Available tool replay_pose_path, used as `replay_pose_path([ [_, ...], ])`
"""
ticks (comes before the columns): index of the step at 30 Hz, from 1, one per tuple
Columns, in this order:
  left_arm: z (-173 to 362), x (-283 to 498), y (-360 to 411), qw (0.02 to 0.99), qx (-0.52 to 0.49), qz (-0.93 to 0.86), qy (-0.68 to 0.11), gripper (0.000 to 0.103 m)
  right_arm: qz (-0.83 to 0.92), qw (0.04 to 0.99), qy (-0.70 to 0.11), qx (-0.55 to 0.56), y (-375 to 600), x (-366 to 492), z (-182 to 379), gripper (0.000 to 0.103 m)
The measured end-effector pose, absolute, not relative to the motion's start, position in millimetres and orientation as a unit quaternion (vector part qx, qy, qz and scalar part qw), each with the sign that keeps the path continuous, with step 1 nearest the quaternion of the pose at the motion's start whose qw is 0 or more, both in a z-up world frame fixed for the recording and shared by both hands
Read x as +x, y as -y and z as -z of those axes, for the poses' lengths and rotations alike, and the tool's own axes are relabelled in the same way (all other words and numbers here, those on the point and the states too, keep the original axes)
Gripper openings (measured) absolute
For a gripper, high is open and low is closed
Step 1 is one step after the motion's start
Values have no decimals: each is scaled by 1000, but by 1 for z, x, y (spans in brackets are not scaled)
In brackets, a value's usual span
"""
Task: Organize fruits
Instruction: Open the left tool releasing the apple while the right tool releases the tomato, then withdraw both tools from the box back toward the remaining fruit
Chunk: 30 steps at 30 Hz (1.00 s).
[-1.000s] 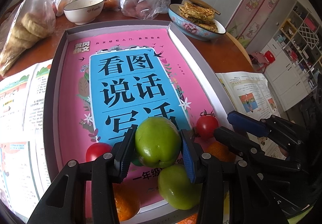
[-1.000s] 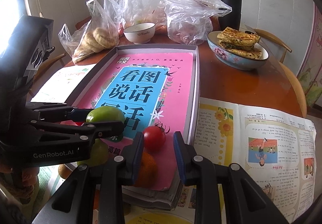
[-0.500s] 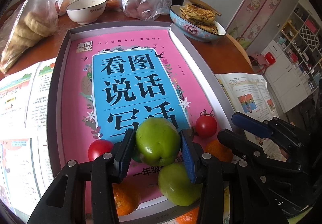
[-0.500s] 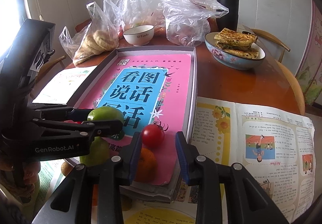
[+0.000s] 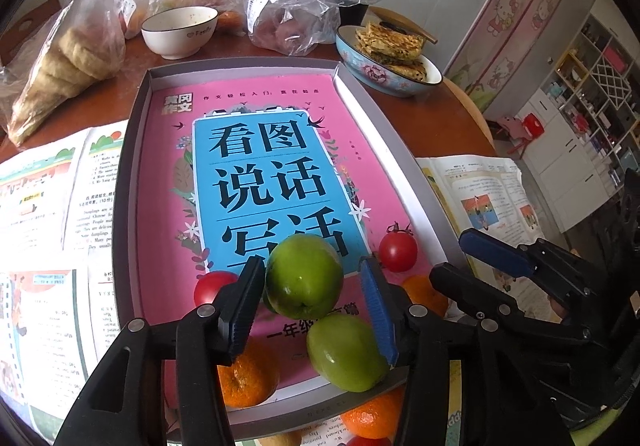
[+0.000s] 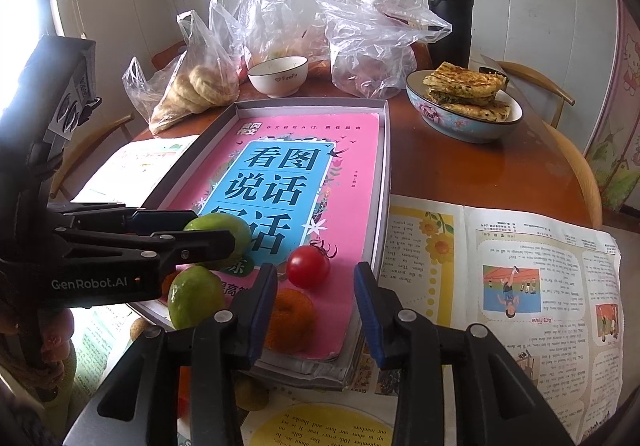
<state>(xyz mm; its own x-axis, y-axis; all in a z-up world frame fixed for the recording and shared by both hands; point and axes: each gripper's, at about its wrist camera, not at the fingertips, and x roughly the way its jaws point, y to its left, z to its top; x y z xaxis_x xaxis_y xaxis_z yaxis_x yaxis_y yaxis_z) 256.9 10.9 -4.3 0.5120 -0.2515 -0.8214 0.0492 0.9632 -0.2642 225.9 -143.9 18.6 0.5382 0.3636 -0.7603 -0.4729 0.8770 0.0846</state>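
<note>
A green apple (image 5: 304,276) rests on the pink book inside the grey tray (image 5: 130,181). My left gripper (image 5: 312,266) straddles it with its jaws opening, and a gap shows beside the blue pad (image 5: 378,310). A second green apple (image 5: 346,352), two red tomatoes (image 5: 398,252) (image 5: 214,286) and oranges (image 5: 248,378) lie at the tray's near end. In the right wrist view my right gripper (image 6: 315,270) hovers with its jaws opening. It grips nothing: a tomato (image 6: 308,266) lies just ahead and an orange (image 6: 290,320) below. The left gripper (image 6: 208,230) sits at the left there.
Behind the tray stand a white bowl (image 6: 278,75), plastic bags of bread (image 6: 200,85), a black flask (image 6: 448,9) and a blue bowl of pancakes (image 6: 464,105). Open textbooks (image 6: 500,266) lie on both sides. More oranges (image 5: 372,416) sit outside the tray's near rim.
Both grippers' jaws have widened. The left pads have come off the green apple, which stays on the book. The right fingers have spread apart around the tomato.
</note>
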Motion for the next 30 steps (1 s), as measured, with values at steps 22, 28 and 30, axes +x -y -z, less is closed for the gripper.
replay_pose_path([
  [22, -3, 235, -37, 872, -120, 54, -472, 59, -245, 881, -400, -64, 146, 207, -32, 42],
  [28, -6, 226, -42, 873, -126, 51, -467, 60, -247, 883, -393, -66, 145, 199, -36, 43],
  [30, -8, 223, -43, 875, -127, 51, -464, 60, -247, 884, -391, -66, 145, 197, -38, 44],
])
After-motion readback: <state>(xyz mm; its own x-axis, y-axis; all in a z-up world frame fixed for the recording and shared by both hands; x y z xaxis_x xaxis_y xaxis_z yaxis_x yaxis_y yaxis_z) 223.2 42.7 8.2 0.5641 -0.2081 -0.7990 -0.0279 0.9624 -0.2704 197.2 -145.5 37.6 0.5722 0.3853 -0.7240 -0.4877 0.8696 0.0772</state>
